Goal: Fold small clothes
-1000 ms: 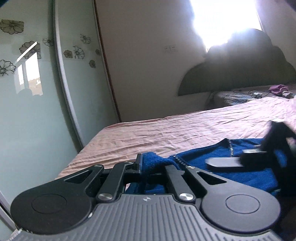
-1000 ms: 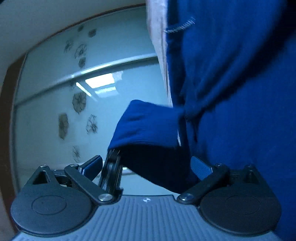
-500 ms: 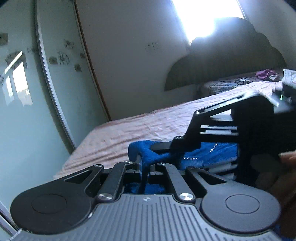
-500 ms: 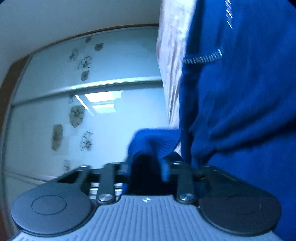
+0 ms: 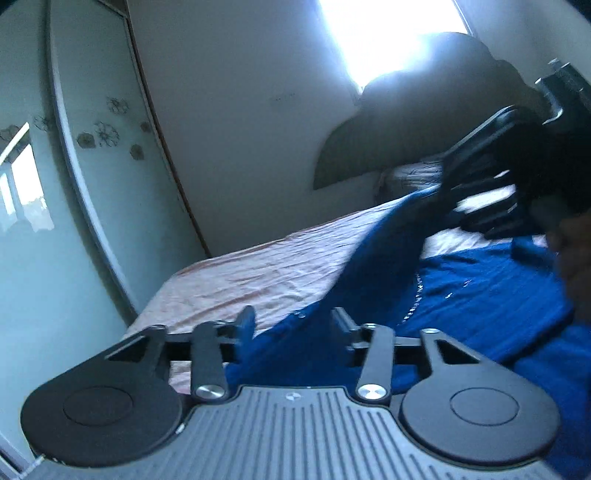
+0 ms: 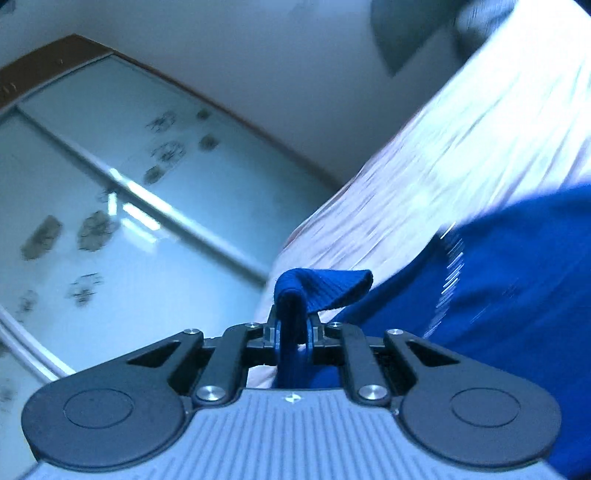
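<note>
A blue knit garment (image 5: 480,295) lies on the pink bed sheet (image 5: 258,273). My left gripper (image 5: 293,325) is open, its fingers apart, with blue cloth lying loose between them. My right gripper (image 6: 293,332) is shut on a ribbed edge of the blue garment (image 6: 325,291) and holds it raised. In the left wrist view the right gripper (image 5: 447,188) is up at the right, and a stretch of the garment runs up to it. The rest of the garment (image 6: 517,288) spreads at the right of the right wrist view.
A glass wardrobe door with flower prints (image 5: 92,155) stands close on the left, also in the right wrist view (image 6: 110,206). A dark headboard (image 5: 388,147) and a bright window (image 5: 388,33) are at the far end. The bed's edge (image 5: 155,302) is near my left gripper.
My left gripper has opened and let go of the garment's edge. My right gripper has closed on that edge and lifted it up and away to the right.
</note>
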Demonstrator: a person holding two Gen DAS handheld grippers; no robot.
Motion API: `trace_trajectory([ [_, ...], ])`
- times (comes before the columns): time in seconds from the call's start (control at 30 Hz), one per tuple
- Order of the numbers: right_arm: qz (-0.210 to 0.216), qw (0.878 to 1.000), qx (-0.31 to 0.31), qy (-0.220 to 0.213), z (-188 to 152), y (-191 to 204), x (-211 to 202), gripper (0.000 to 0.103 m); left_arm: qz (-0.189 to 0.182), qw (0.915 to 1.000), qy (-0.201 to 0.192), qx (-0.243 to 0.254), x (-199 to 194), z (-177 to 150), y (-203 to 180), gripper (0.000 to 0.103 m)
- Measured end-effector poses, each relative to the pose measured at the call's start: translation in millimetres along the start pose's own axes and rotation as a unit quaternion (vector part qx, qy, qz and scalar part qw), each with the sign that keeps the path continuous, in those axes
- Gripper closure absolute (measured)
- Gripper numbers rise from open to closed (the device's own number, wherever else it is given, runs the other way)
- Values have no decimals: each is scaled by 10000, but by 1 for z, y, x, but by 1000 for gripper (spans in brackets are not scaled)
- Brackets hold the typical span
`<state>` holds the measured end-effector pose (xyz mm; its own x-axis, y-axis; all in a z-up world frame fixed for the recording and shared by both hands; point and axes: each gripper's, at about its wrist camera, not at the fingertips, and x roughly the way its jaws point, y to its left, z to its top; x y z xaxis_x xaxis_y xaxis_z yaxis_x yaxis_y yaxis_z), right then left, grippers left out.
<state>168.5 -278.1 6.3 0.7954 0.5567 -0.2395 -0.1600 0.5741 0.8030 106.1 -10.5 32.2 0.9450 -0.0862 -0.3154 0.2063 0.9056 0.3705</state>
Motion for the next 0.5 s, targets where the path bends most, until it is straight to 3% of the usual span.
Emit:
trace_trajectory([
  [0.23,-1022,9935,-253,-429,19,-41,-43,91,250,9987,360,245,7,-26,17,42],
  [0.5,-1648,9842,-350,-540,11,-72,-74,91,602,9956,719,51,16,-35,51,30],
])
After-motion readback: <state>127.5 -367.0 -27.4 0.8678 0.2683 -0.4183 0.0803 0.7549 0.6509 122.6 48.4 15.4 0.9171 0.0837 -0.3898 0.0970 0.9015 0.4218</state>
